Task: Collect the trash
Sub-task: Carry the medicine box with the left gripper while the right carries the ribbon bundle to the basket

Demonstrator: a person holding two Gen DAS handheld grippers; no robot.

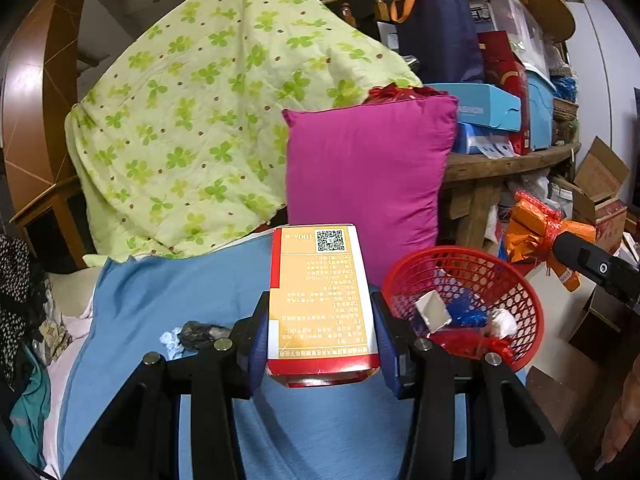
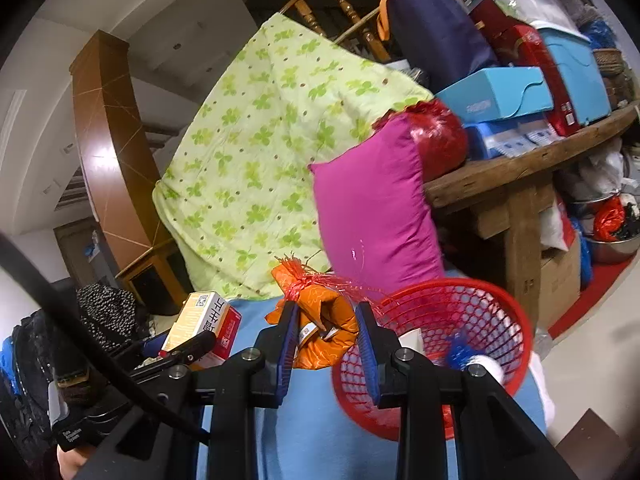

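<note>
Behind the blue sheet (image 1: 168, 292) I see a magenta pillow (image 1: 368, 176); my left gripper (image 1: 320, 334) pinches an orange-and-red box (image 1: 320, 296) just beside the red basket (image 1: 516, 280) (scraps inside); my right gripper (image 2: 326, 340) clamps an orange wrapper bundle (image 2: 320, 312) at its rim.

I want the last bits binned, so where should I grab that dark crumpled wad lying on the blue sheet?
Pinch the dark crumpled wad across its raised middle, coming straight down from above. It lies loose and low on the blue sheet beside a white scrap, so a side approach would snag cloth.
</note>
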